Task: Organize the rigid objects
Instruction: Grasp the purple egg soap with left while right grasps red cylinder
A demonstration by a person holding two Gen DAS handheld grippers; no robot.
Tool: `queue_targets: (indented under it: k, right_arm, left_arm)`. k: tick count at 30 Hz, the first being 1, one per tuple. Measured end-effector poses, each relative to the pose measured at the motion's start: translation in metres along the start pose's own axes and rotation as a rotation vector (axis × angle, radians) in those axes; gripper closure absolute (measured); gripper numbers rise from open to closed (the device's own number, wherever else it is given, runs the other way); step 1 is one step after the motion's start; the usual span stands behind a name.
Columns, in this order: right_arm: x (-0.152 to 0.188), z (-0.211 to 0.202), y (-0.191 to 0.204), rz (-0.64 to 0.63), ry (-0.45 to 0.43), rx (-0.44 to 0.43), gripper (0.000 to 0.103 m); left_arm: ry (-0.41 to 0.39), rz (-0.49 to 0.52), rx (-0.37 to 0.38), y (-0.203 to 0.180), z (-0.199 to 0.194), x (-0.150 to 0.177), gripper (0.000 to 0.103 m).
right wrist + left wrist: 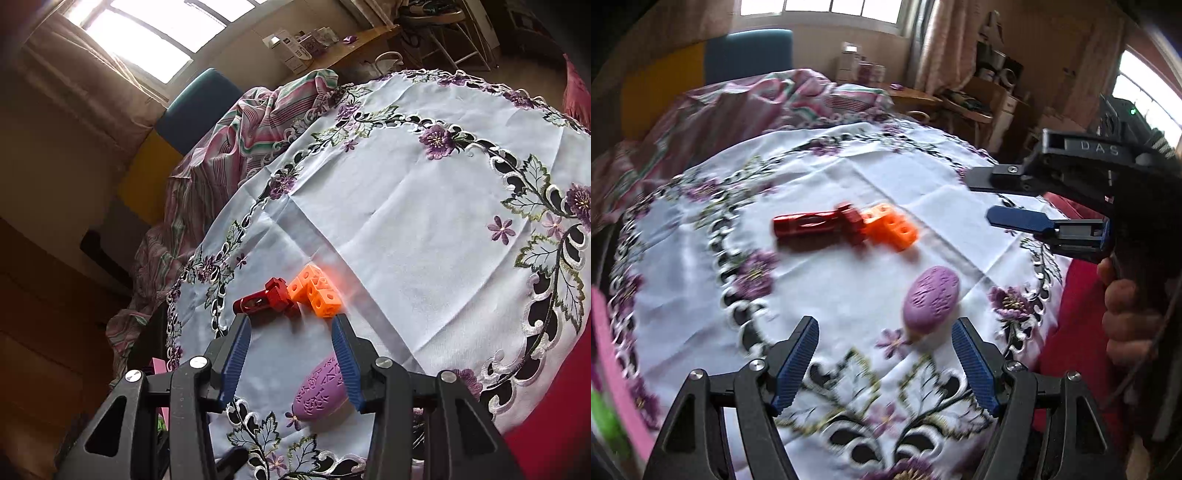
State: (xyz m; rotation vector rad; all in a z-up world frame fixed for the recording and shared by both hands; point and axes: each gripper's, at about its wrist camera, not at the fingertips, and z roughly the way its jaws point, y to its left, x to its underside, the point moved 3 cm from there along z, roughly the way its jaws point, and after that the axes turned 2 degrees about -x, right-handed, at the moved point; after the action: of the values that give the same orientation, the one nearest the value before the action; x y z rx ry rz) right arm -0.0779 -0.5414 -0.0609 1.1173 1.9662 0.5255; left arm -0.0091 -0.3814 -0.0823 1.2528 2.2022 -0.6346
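Observation:
A red metal cylinder part [816, 224] lies on the white embroidered tablecloth [849, 177], touching an orange block of joined cubes [892, 230]. A purple patterned oval [931, 299] lies nearer, just beyond my left gripper [884, 363], which is open and empty above the cloth. My right gripper [979, 199] shows at the right, open and empty. In the right wrist view the right gripper [291, 350] hovers open above the red part [264, 299], the orange block [316, 293] and the purple oval [319, 391].
A pink object with a green thing [613, 373] sits at the left table edge. A striped blanket [738, 107] lies behind the table. A red cloth [1078, 332] lies at the right. A wooden desk with boxes [332, 48] stands farther back.

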Motion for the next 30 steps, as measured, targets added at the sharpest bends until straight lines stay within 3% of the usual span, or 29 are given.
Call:
queue_targets:
  k: [6,13,14,16,20,25,30]
  right_arm:
    - [0.001,-0.001,0.000,-0.001,-0.001,-0.013,0.057]
    - [0.000,-0.002,-0.001,0.010,-0.009,-0.025,0.057]
    - [0.000,-0.002,-0.001,0.012,-0.010,-0.025,0.057]
    - [0.000,-0.001,-0.002,0.014,-0.007,-0.025,0.057]
    - [0.000,-0.001,-0.001,0.009,-0.002,-0.018,0.057]
    - [0.001,0.003,-0.001,0.004,0.020,-0.007,0.057]
    - [0.005,0.014,0.004,-0.029,0.087,0.030,0.057]
  left_arm:
    - [0.041,0.082,0.035,-0.021,0.033,-0.013,0.028]
    - [0.088,0.155,0.022,-0.035,0.069,-0.021,0.028]
    - [0.100,0.165,0.019,-0.037,0.074,-0.020,0.031]
    - [0.147,0.188,0.024,-0.041,0.087,-0.013,0.058]
    - [0.116,0.149,0.017,-0.033,0.076,-0.003,0.059]
    - [0.078,0.039,-0.078,0.002,0.043,0.014,0.059]
    - [0.026,-0.071,-0.270,0.052,0.005,0.042,0.059]
